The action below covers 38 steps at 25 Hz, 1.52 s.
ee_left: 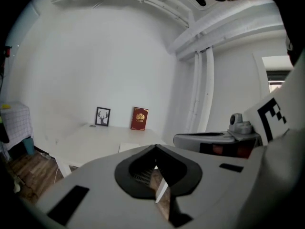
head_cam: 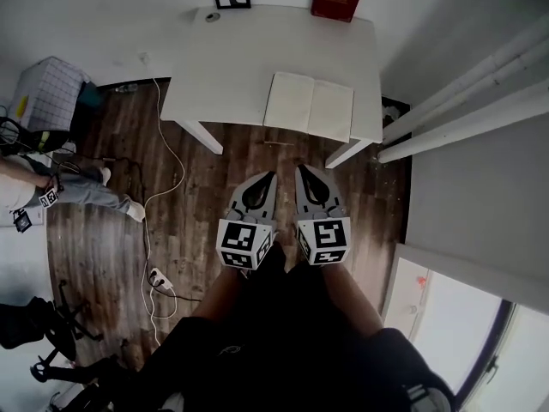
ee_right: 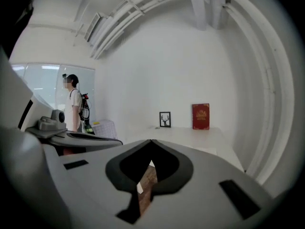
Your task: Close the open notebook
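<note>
Two empty tools, left gripper point(head_cam: 271, 176) and right gripper point(head_cam: 301, 171), jaws pressed together, hang short of the table point(head_cam: 249, 58). Beyond, the notebook point(head_cam: 309, 106) lies open at its near edge; seemingly light and floppy, best lifted by one outer cover edge.

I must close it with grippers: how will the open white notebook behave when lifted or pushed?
The open white-paged notebook lies flat and thin: probably light, its pages floppy if lifted by one edge. Near the front edge of the smooth white table, it may slide when pushed.
</note>
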### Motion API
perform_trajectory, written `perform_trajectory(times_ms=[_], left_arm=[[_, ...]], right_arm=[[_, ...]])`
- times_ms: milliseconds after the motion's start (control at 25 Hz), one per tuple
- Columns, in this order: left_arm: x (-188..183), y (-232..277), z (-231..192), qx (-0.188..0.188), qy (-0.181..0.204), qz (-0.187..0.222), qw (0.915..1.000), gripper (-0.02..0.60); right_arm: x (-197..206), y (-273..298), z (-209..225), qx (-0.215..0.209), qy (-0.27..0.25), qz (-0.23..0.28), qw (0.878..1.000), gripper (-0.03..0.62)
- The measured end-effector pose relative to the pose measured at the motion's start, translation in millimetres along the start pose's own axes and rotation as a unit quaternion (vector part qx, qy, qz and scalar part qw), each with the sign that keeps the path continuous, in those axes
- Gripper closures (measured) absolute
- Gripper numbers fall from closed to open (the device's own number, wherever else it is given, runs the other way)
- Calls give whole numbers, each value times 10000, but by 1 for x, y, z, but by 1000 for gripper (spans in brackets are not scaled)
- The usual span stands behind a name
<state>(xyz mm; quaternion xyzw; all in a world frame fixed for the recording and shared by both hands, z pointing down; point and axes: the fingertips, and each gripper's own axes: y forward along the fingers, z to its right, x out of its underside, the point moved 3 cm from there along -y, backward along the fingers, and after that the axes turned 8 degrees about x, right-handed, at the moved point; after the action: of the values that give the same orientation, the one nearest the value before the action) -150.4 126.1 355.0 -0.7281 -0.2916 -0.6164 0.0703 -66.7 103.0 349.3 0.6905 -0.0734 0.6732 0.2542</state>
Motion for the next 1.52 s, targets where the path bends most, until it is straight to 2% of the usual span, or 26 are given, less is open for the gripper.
perform_trajectory(times_ms=[200, 360, 520, 680, 840, 1160, 1520], left_arm=[[21, 11, -14, 203, -278, -126, 9993, 580], [30, 27, -15, 406, -460, -171, 9980, 580], [40, 48, -16, 407, -563, -297, 9971, 579], [32, 73, -13, 488, -312, -468, 9972, 580], [28, 84, -18, 458, -59, -748, 9961, 578], [52, 134, -6, 423, 160, -1323, 9902, 579], [66, 164, 5, 472, 220, -1680, 9844, 580]], right_arm=[[37, 12, 22, 490, 600, -543, 9955, 572], [36, 14, 39, 783, 782, -529, 9924, 572], [42, 23, 53, 858, 812, -573, 9913, 572], [45, 46, 70, 777, 1406, -603, 9852, 572], [45, 62, 70, 704, 1757, -528, 9805, 572], [82, 75, 126, 867, 2301, -695, 9668, 572], [131, 68, 172, 1237, 3150, -1025, 9354, 572]])
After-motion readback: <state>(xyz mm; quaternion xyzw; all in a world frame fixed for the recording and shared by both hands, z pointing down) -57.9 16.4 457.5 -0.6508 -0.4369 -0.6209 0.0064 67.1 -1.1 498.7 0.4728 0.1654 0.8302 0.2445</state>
